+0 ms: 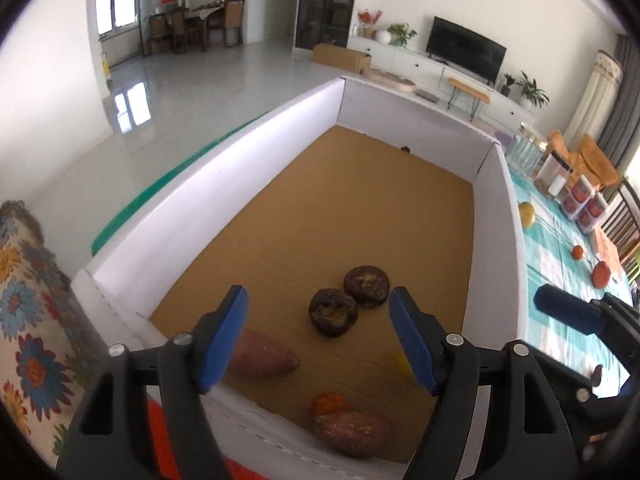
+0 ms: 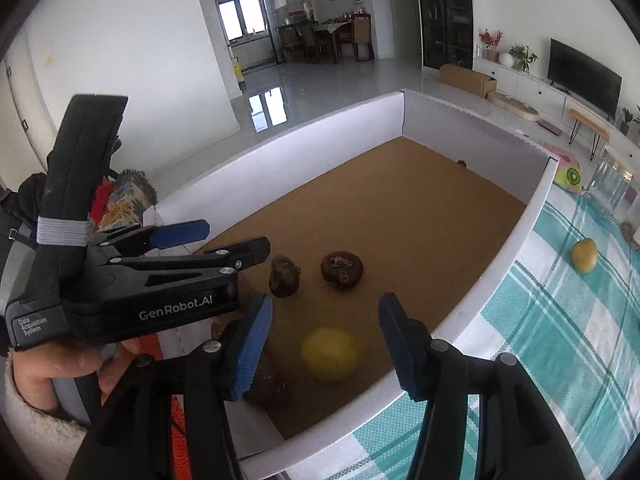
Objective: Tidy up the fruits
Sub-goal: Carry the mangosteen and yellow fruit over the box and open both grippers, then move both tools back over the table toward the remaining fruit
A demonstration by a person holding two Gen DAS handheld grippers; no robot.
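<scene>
**Left wrist view: fruits lie in the white box**

Two dark, wrinkled round fruits (image 1: 350, 302) sit side by side on the brown cardboard floor of the white box (image 1: 208, 188). Near the front wall lie two sweet potatoes (image 1: 352, 432) and a small orange fruit (image 1: 330, 402). From the right wrist view a blurry yellow fruit (image 2: 330, 354) shows between the blue pads, with nothing touching it. The left gripper (image 1: 318, 340) is spread wide and holds nothing. The right gripper (image 2: 326, 344) is spread too, and empty. Outside the box, on the green checked tablecloth (image 2: 560, 320), a yellow fruit (image 2: 584, 255) and two orange fruits (image 1: 600, 274) wait.
</scene>
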